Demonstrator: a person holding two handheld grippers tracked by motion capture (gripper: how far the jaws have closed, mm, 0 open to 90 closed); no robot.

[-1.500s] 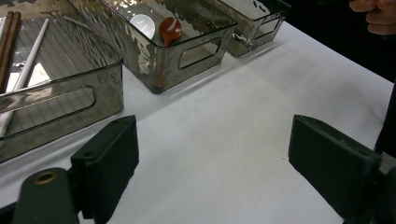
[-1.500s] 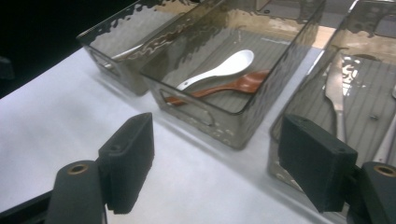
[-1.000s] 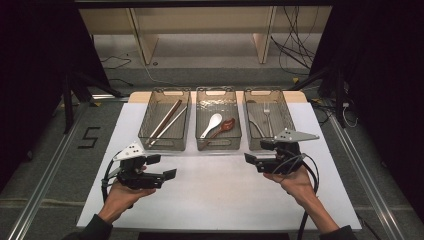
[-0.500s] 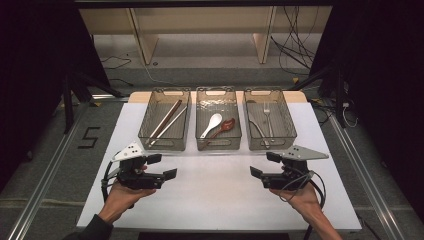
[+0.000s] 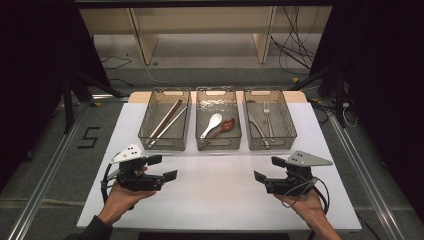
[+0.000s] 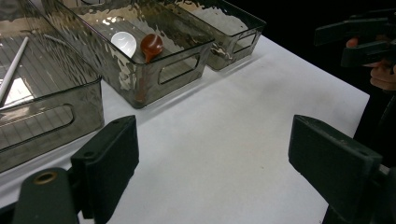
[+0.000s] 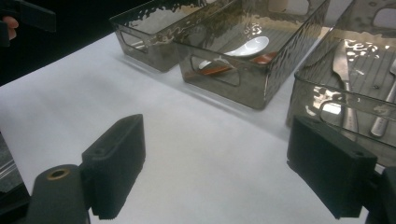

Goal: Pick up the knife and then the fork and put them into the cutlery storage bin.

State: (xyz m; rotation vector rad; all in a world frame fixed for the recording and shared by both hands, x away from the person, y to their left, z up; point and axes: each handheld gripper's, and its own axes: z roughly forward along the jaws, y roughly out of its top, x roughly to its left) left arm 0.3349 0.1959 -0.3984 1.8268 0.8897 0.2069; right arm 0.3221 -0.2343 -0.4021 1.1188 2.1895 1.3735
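Three smoky clear bins stand in a row at the back of the white table (image 5: 215,200). The left bin (image 5: 143,134) holds chopsticks (image 5: 166,121). In the middle bin (image 5: 218,146) lie a white spoon (image 5: 213,123) and a reddish-brown spoon (image 5: 222,128). A fork (image 5: 267,118) and a knife (image 5: 256,129) rest in the right bin (image 5: 293,134). My left gripper (image 5: 163,167) (image 6: 215,154) hovers open over the near left of the table. My right gripper (image 5: 269,169) (image 7: 219,149) is over the near right; its jaws have just been opening, with nothing between them.
The table's near edge lies just below both hands, and dark floor surrounds it. Bare white tabletop separates the two grippers and runs up to the bins. Wooden shelving and cables stand behind the table.
My right gripper has drawn back from beside the right bin toward the near edge. The left gripper has stayed put.
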